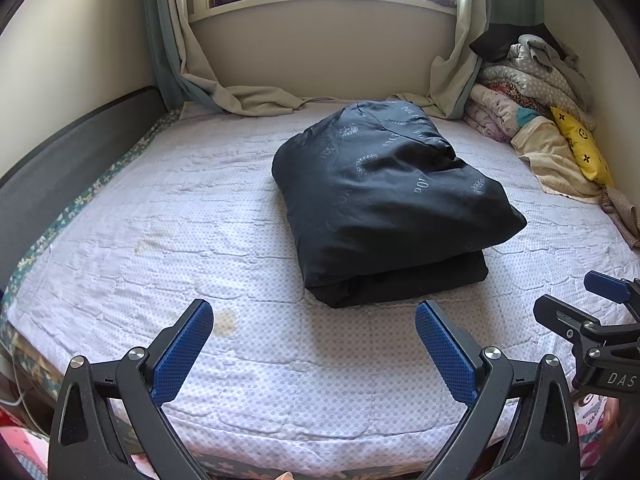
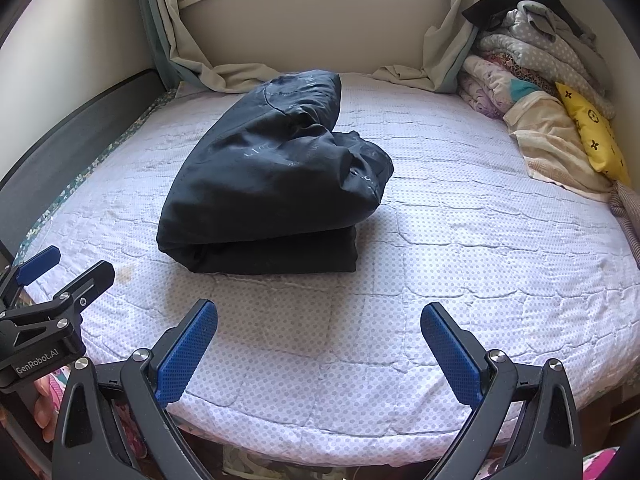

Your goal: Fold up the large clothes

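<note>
A large dark navy cloth with a pale leaf print [image 1: 384, 204] lies folded into a thick bundle in the middle of the bed; it also shows in the right wrist view [image 2: 272, 184]. My left gripper [image 1: 314, 312] is open and empty, held above the bed's near edge, short of the bundle. My right gripper [image 2: 319, 314] is open and empty too, to the right of the left one and also short of the bundle. The right gripper shows at the left view's edge [image 1: 576, 300], and the left gripper in the right view [image 2: 68, 268].
The bed has a lilac dotted quilted cover [image 1: 160, 240]. A heap of folded blankets and a yellow pillow [image 1: 580, 144] fills the far right corner. Curtains [image 1: 240, 96] trail onto the bed's far edge under the window. A dark headboard [image 1: 60, 176] runs along the left.
</note>
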A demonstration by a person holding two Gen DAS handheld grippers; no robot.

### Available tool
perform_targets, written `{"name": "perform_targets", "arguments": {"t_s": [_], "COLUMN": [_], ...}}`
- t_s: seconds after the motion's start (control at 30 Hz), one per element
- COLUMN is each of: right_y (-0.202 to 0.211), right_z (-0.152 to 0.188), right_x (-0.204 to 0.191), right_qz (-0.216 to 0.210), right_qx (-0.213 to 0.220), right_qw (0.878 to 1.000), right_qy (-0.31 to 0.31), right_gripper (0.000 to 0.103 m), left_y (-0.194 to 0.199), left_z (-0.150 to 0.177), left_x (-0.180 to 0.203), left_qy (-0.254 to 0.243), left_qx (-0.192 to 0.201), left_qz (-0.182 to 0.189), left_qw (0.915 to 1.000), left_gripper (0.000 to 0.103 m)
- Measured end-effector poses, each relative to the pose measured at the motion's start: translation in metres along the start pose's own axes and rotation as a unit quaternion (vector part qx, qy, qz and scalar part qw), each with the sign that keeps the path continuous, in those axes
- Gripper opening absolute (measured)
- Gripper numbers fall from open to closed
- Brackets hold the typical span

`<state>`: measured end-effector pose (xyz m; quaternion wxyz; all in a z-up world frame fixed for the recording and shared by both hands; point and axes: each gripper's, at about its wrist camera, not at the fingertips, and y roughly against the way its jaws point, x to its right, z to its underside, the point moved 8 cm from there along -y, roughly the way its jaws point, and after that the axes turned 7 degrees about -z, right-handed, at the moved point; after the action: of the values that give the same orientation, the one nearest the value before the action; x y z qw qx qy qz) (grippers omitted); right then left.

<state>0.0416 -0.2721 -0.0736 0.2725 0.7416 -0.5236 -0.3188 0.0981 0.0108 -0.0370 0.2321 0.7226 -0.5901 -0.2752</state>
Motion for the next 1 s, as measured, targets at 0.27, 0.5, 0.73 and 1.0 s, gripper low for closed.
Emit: {"name": "perform_targets", "arguments": {"t_s": [0.27, 0.5, 0.73, 1.0], "right_y": [0.001, 0.001, 0.0, 0.001], "right_z": [0.0, 0.001, 0.001, 0.001], "right_x": [-0.001, -0.001, -0.001, -0.001], "right_qz": [0.001, 0.001, 0.0, 0.0], "right_qx": [0.001, 0.001, 0.001, 0.0], "right_qw": [1.0, 1.0, 1.0, 1.0], "right_qy": [0.002, 0.006, 0.006, 0.006], "right_gripper": [0.101, 0.101, 0.101, 0.101], "left_y": [0.009, 0.011, 0.012, 0.011], "left_z": [-0.006, -0.006, -0.006, -0.004], "left_x": [0.004, 0.004, 0.006, 0.011], "left_qy": [-0.011, -0.006, -0.008, -0.016], "left_qx": [0.025, 0.025, 0.025, 0.022], "left_qz": [-0.008, -0.003, 0.003, 0.004], "left_qw": [0.9996, 0.9997, 0.9997, 0.9996], "left_gripper": [0.102, 0.102, 0.102, 0.102]}}
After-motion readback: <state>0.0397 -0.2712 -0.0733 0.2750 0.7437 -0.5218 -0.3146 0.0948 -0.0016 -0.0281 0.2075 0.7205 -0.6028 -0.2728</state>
